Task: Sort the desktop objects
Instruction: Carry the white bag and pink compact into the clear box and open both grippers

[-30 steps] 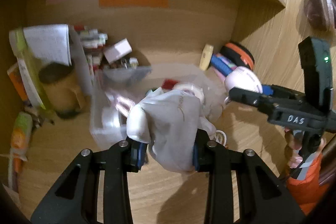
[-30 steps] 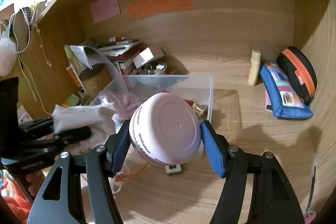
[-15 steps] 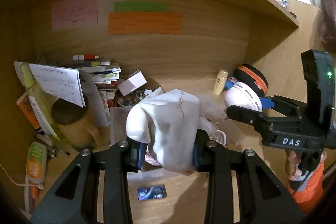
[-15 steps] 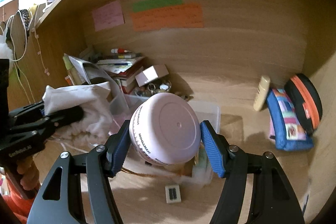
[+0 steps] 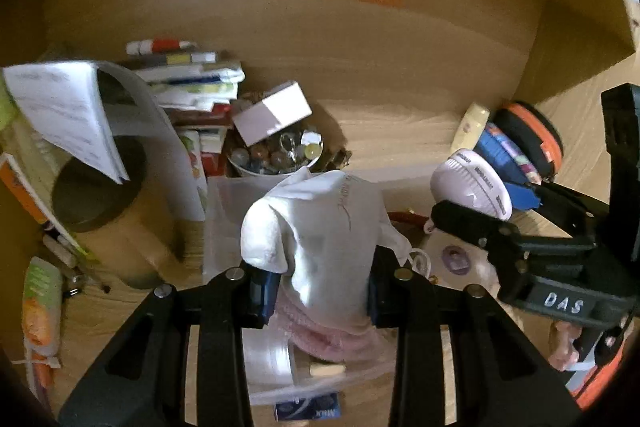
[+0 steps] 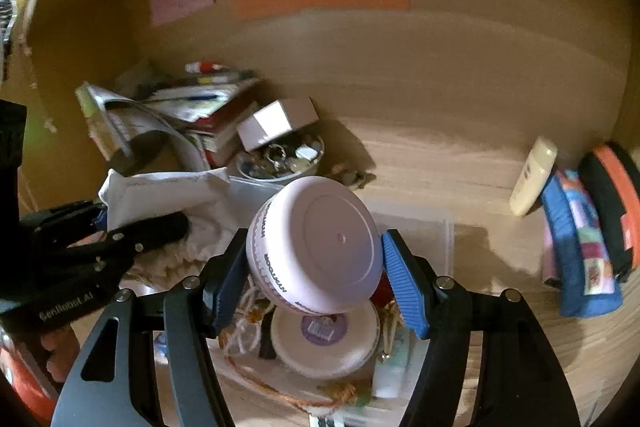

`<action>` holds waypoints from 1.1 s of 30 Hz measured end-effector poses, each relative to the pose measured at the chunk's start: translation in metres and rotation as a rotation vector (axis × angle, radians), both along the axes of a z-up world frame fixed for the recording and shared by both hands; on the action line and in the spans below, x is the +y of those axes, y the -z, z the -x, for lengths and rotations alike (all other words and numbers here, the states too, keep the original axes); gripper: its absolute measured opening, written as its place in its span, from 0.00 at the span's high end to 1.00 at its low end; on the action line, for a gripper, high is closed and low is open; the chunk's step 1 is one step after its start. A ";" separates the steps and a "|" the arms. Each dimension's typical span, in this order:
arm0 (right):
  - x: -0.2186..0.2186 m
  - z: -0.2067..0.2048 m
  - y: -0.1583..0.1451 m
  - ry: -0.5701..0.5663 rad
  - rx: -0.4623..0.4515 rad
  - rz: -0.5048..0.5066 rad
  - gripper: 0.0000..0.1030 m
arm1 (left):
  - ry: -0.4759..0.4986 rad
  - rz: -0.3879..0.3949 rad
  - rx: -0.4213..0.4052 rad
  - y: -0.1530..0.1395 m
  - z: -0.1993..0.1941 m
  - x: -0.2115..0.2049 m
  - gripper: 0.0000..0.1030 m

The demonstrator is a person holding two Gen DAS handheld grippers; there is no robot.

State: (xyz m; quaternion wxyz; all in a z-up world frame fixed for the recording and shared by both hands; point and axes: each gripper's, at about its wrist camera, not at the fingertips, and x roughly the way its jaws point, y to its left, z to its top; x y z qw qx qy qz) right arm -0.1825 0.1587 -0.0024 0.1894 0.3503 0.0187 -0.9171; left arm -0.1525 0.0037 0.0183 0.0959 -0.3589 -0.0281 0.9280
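Observation:
My left gripper (image 5: 320,291) is shut on a white cloth pouch (image 5: 320,227) and holds it above a clear plastic bin (image 5: 224,227) with a pink cloth (image 5: 328,335) in it. My right gripper (image 6: 316,279) is shut on a round pale pink jar (image 6: 320,247), tilted, held over the same bin (image 6: 440,227). Below the jar lies a round white tin (image 6: 324,339) with a purple label, beside cord (image 6: 256,371) and small items. The jar (image 5: 472,187) and right gripper show at the right of the left wrist view; the pouch (image 6: 168,191) and left gripper show at the left of the right wrist view.
A bowl of trinkets (image 5: 280,155) with a white box (image 5: 272,115) on it stands behind the bin. Stacked books (image 5: 192,83), papers (image 5: 68,115) and a brown cup (image 5: 108,219) crowd the left. A cream tube (image 6: 532,175), blue pouch (image 6: 580,251) and black-orange case (image 6: 616,207) lie right.
Both grippers have moved forward and lower over the bin, closer to the back wall, still holding the pouch and the jar. The bin's contents now show below the jar.

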 end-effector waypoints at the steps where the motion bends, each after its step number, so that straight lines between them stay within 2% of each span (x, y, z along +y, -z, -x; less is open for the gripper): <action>1: -0.001 0.002 0.004 -0.003 -0.009 -0.005 0.40 | 0.005 0.003 -0.004 0.003 0.002 0.002 0.67; 6: -0.001 0.003 0.012 0.005 0.000 -0.035 0.40 | 0.044 0.020 -0.049 0.022 0.014 0.011 0.67; 13: -0.004 0.003 0.014 0.011 0.026 -0.053 0.39 | 0.043 0.051 -0.033 0.023 0.009 0.013 0.64; 21: -0.013 0.008 0.028 -0.034 -0.030 -0.068 0.38 | 0.050 0.008 -0.047 0.022 0.009 0.003 0.63; 23: -0.013 0.007 0.028 -0.037 -0.029 -0.063 0.38 | 0.045 0.010 -0.042 0.021 0.008 0.003 0.57; 27: -0.012 0.006 0.027 -0.036 -0.026 -0.053 0.38 | 0.040 -0.009 -0.036 0.021 0.006 -0.002 0.53; 29: -0.013 0.006 0.027 -0.038 -0.027 -0.050 0.38 | 0.040 -0.014 -0.032 0.021 0.004 -0.003 0.46; 33: -0.011 0.002 0.020 -0.038 -0.008 -0.042 0.38 | 0.036 0.000 0.015 0.017 -0.003 -0.006 0.38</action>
